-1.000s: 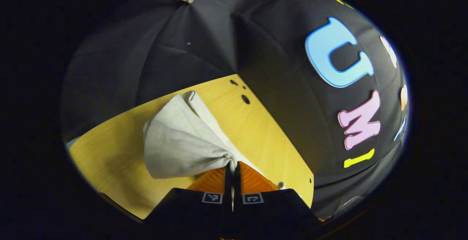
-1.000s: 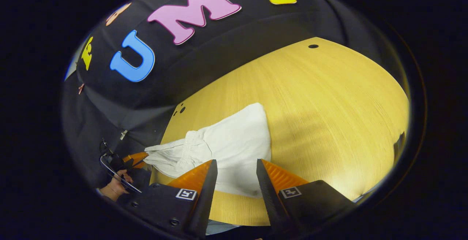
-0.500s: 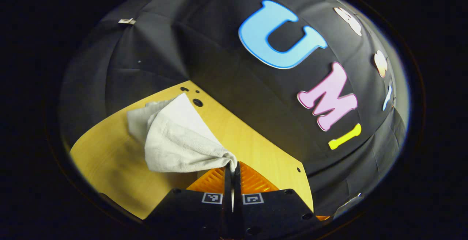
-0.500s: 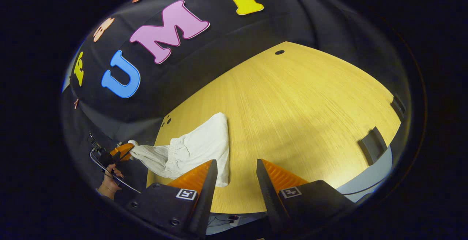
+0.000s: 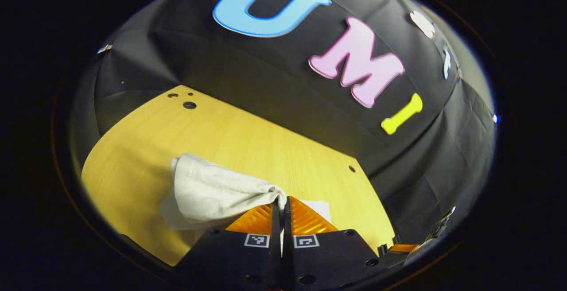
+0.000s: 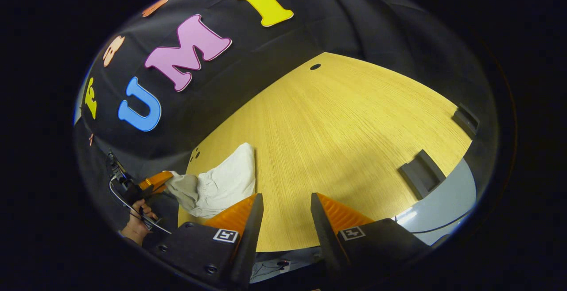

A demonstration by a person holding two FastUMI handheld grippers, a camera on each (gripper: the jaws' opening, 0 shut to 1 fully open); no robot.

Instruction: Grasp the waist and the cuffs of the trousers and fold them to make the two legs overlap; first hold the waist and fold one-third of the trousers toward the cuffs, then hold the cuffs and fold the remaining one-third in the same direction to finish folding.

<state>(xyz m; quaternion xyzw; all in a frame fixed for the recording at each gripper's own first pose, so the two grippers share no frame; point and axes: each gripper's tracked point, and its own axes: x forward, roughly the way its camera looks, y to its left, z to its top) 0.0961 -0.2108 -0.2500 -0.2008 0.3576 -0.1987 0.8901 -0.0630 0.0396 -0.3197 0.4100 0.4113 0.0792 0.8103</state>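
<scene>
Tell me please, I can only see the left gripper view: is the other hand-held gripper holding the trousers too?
Observer: No. The right gripper view shows the right hand-held gripper open, with only bare table between its fingers.
Operator: Who is holding my one?
Observer: A hand grips the handle of the left hand-held gripper, which pinches one end of the trousers at the table's edge.
Operator: Is anything else on the table?
Observer: Yes. A dark block sits at the edge away from the trousers, and a second block farther along that edge.
</scene>
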